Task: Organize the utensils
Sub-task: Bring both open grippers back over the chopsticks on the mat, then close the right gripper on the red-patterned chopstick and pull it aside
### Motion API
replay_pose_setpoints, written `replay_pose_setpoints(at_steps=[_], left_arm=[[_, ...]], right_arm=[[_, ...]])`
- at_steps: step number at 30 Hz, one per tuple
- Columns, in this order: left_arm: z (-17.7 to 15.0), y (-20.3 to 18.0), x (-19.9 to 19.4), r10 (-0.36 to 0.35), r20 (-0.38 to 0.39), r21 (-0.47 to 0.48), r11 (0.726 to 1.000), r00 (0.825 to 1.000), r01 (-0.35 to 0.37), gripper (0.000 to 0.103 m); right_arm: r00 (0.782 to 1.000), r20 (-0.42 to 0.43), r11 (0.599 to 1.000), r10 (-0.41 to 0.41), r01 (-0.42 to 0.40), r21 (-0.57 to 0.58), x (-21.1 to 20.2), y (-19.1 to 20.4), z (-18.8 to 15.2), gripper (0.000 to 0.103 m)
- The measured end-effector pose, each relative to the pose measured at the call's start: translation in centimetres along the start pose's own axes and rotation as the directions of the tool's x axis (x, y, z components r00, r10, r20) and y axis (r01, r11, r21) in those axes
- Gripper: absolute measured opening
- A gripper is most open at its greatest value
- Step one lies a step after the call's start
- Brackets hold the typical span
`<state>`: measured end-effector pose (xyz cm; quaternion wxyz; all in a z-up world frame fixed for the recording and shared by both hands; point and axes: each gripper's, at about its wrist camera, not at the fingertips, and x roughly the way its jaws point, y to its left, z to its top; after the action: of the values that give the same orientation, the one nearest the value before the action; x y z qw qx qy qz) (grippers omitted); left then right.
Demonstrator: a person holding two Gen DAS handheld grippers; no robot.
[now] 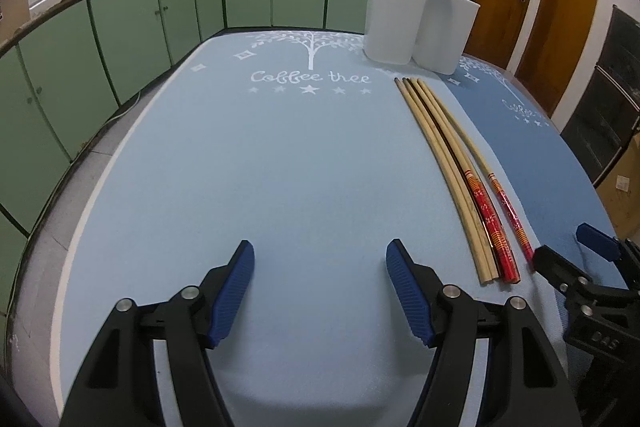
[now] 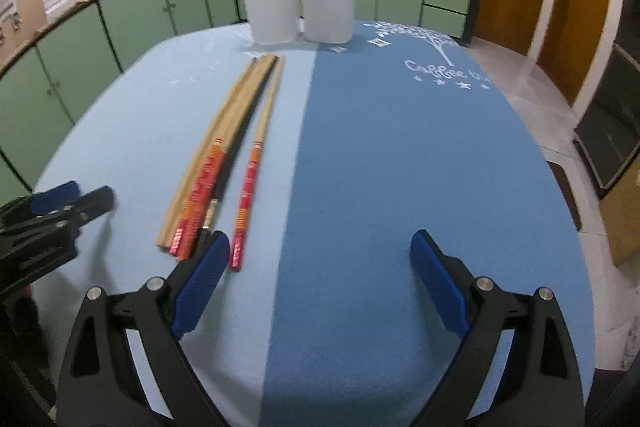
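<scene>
Both tools are spread wide and hold nothing: the left tool (image 1: 320, 291) over bare surface (image 1: 280, 167), the right tool (image 2: 316, 283) with its left pad just beside the chopsticks' (image 2: 224, 163) painted ends. The bundle lies tightly packed, so a pinch may catch several or scatter them. Beyond the tips stand two white holders (image 2: 296, 3).

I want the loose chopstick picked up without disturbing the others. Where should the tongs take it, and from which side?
Grip the lone chopstick near its red handle end, with the right tongs, open and nearest it. It lies flat on the light blue mat, apart from the bundle, with bare mat on its dark-mat side; come from above, pads straddling it crosswise.
</scene>
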<state>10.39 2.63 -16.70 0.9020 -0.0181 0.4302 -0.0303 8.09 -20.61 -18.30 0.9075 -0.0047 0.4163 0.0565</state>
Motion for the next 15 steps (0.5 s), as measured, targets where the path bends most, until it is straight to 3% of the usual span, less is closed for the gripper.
replay_pose_setpoints(at_steps=[4,15], left_arm=[[-0.1,0.0,-0.1,0.002,0.003,-0.004,1.000,1.000,-0.002,0.067],[-0.3,-0.3,-0.3,-0.005,-0.002,0.006,1.000,1.000,0.005,0.068]], right_arm=[[0.997,0.009,0.997,0.077,-0.077,0.002,-0.4,0.5,-0.3,0.071],[0.995,0.016,0.995,0.094,-0.094,-0.044,0.0,2.3,-0.7,0.008]])
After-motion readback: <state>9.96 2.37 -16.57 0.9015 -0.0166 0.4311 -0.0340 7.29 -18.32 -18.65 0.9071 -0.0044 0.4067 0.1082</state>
